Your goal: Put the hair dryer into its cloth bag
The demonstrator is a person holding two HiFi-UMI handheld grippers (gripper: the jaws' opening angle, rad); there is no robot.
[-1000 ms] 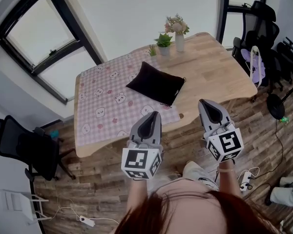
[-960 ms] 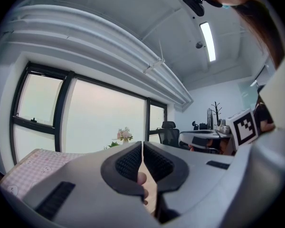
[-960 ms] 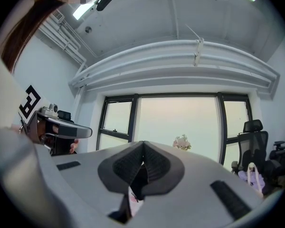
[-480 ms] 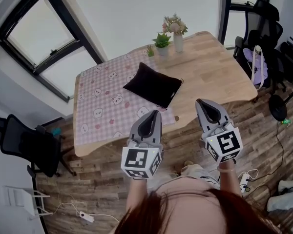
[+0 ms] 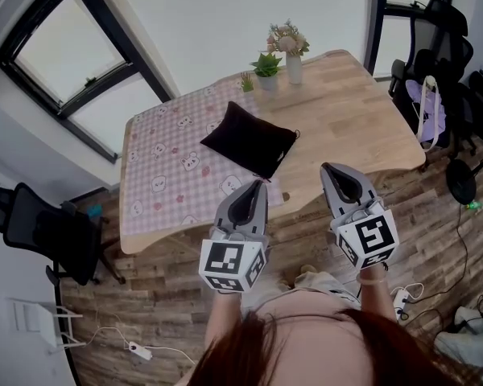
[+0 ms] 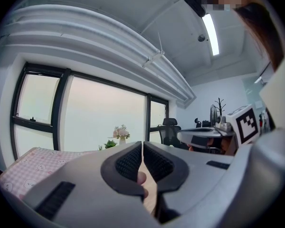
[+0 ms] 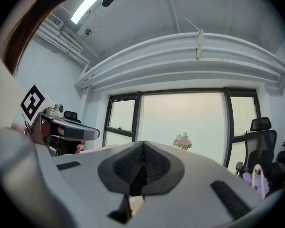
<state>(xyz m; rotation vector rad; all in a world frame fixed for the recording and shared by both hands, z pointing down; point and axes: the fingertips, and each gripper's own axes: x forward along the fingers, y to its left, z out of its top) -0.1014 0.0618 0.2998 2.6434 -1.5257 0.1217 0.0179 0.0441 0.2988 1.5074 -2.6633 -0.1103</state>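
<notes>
Black cloth bag [image 5: 249, 139] lies on a pink checked tablecloth [image 5: 165, 171] printed with small bears, which covers the left part of a pale wooden desk [image 5: 354, 115]. The bag's right corner sits at the cloth's edge, beside the bare wood. At the far edge of the desk stand a white vase of flowers [image 5: 294, 59], a potted green plant [image 5: 267, 69] just left of it, and a smaller plant [image 5: 247, 81] further left. The person holds both tools over the plank floor [image 5: 161, 296], just short of the desk's near edge and well apart from the bag. They point towards the desk. The left tongs [image 5: 255, 185] [image 6: 142, 148] are closed pad to pad with nothing between them. The right tongs [image 5: 332, 168] [image 7: 143, 144] are closed too and empty. A black office chair [image 5: 52, 236] stands on the floor left of the desk
</notes>
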